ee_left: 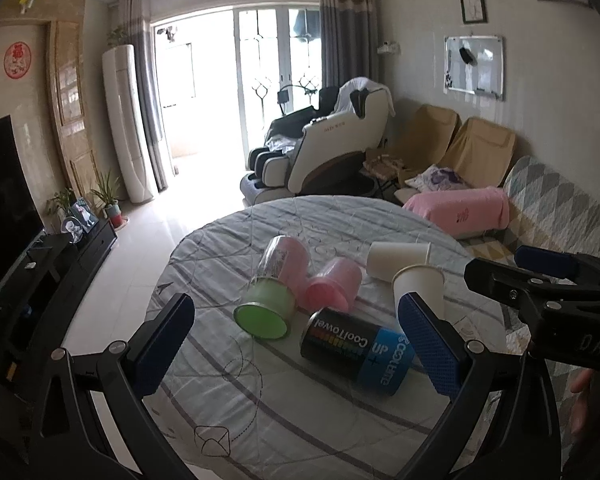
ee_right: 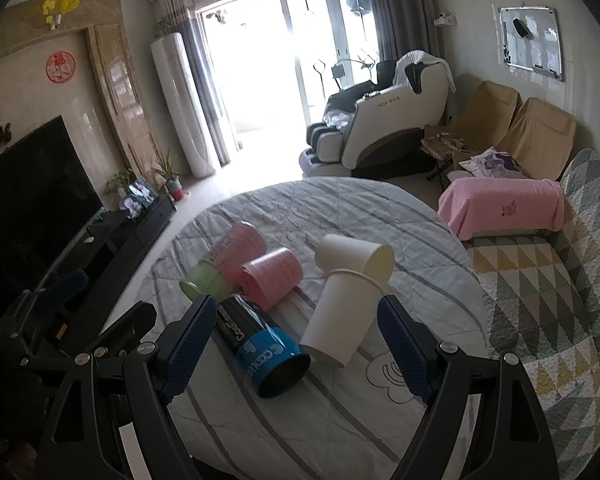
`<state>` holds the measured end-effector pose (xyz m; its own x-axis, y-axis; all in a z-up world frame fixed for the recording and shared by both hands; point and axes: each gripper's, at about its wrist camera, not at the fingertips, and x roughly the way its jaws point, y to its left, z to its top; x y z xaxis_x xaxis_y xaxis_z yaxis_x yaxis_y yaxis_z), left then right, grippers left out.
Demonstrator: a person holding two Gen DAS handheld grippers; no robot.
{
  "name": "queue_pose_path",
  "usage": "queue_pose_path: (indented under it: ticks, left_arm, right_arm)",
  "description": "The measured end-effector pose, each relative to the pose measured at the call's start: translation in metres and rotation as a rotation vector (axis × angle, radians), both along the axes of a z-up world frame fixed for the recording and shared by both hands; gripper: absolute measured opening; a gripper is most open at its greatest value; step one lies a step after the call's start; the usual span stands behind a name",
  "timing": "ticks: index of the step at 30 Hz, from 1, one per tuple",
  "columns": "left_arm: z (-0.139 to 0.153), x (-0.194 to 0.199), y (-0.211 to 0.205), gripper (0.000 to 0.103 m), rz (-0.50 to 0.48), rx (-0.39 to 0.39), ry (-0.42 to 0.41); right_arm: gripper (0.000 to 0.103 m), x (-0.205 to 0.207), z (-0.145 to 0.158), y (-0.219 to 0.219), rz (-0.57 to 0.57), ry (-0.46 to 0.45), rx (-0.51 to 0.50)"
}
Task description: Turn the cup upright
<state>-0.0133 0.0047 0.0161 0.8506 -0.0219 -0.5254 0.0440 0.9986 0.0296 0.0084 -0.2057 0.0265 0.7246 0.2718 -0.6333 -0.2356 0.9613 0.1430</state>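
Several cups lie on their sides on a round table with a grey quilted cloth (ee_left: pixel 260 400). A green cup (ee_left: pixel 265 309), two pink cups (ee_left: pixel 332 290), a black and blue "CoolTowel" cup (ee_left: pixel 358 350) and two white paper cups (ee_left: pixel 418 284) are clustered mid-table. In the right wrist view the black and blue cup (ee_right: pixel 260 352) and a white paper cup (ee_right: pixel 340 316) lie just ahead between the fingers. My left gripper (ee_left: pixel 300 344) is open above the table, empty. My right gripper (ee_right: pixel 296 348) is open, empty; it also shows in the left wrist view (ee_left: pixel 540 280).
A sofa with a patterned quilt (ee_right: pixel 560 300) and a pink cushion (ee_right: pixel 500 208) stands right of the table. A massage chair (ee_right: pixel 380 128) is behind it. A TV (ee_right: pixel 32 192) on a black cabinet is at the left.
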Motion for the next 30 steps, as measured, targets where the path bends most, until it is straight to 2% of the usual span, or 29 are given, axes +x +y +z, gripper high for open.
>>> queue_pose_path:
  ticks: [6,16,25,30]
  left_arm:
    - [0.001,0.001,0.005,0.103,0.017,-0.014,-0.023]
    - [-0.005,0.010,0.014,0.103,0.027,-0.012,0.004]
    - [-0.011,0.026,0.033,0.103,0.027,-0.027,0.048]
    - [-0.013,0.037,0.040,0.103,0.025,-0.022,0.071]
  right_arm:
    - [0.084,-0.002,0.005,0.004,0.011,-0.035,-0.010]
    - [0.084,0.012,0.003,0.009,0.012,-0.009,-0.062]
    - [0.084,0.037,-0.004,0.014,0.060,0.061,-0.101]
    - [0.084,0.056,-0.005,0.026,0.131,0.111,-0.106]
